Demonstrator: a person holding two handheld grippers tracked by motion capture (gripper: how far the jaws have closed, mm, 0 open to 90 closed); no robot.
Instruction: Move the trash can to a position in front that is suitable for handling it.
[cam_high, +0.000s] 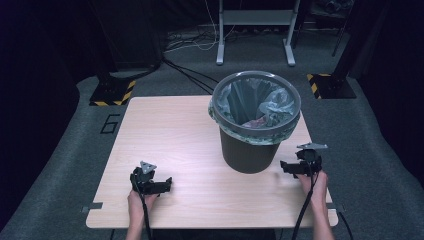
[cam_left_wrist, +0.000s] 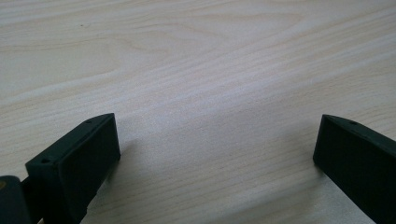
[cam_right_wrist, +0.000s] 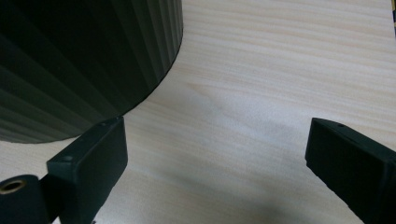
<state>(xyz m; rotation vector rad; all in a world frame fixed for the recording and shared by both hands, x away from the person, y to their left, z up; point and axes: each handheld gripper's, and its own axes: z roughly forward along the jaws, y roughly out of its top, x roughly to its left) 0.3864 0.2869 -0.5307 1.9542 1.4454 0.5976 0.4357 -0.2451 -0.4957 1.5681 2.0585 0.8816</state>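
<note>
A dark ribbed waste bin (cam_high: 247, 152) with a pale plastic liner (cam_high: 260, 102) stands on the right half of the light wood table (cam_high: 165, 135). My left gripper (cam_high: 167, 184) rests low near the table's front left, jaws pointing right. In the left gripper view it (cam_left_wrist: 217, 135) is open over bare wood (cam_left_wrist: 210, 70). My right gripper (cam_high: 284, 166) sits just right of the bin's base, jaws pointing left. In the right gripper view it (cam_right_wrist: 217, 140) is open, nothing between the jaws, with the bin's wall (cam_right_wrist: 84, 60) close at upper left.
Grey carpet surrounds the table. Yellow-and-black striped stand bases sit on the floor at back left (cam_high: 112, 92) and back right (cam_high: 330, 85). A grey metal frame (cam_high: 255, 30) and cables lie behind. The table's right edge (cam_high: 320, 165) runs close by my right hand.
</note>
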